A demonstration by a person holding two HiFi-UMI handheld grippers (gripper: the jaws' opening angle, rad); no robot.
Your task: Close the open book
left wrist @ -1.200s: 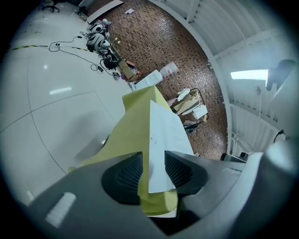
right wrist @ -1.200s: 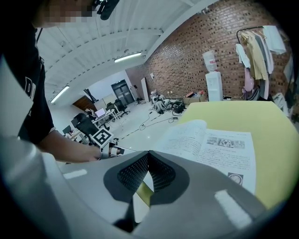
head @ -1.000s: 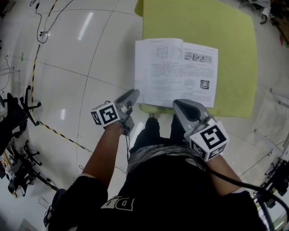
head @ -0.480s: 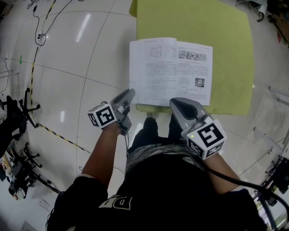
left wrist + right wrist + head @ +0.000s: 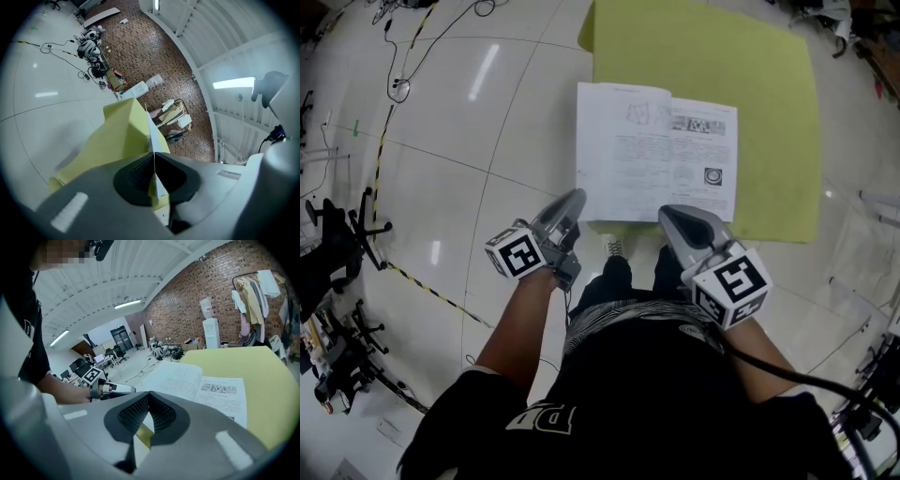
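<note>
The open book (image 5: 656,155) lies flat on the yellow-green table (image 5: 769,94), white printed pages up. My left gripper (image 5: 574,199) is at the book's lower left corner. In the left gripper view its jaws (image 5: 153,153) are shut on the book's left page, and the page's thin white edge (image 5: 149,126) runs up from between the pads above the table (image 5: 117,136). My right gripper (image 5: 670,217) hovers at the book's near edge, right of the spine, shut with nothing in it. Beyond its jaws (image 5: 149,394) the right gripper view shows the book (image 5: 197,383) and the left gripper (image 5: 124,389).
The table stands on a glossy white floor with cables (image 5: 398,84) and a yellow-black tape line (image 5: 422,281). Office chairs and stands (image 5: 337,244) crowd the left edge. A clothes rack (image 5: 258,291) stands by a brick wall beyond the table.
My left gripper has come up against the book's lower left corner. The right gripper has stayed at the near edge. The book's pages lie much as before.
</note>
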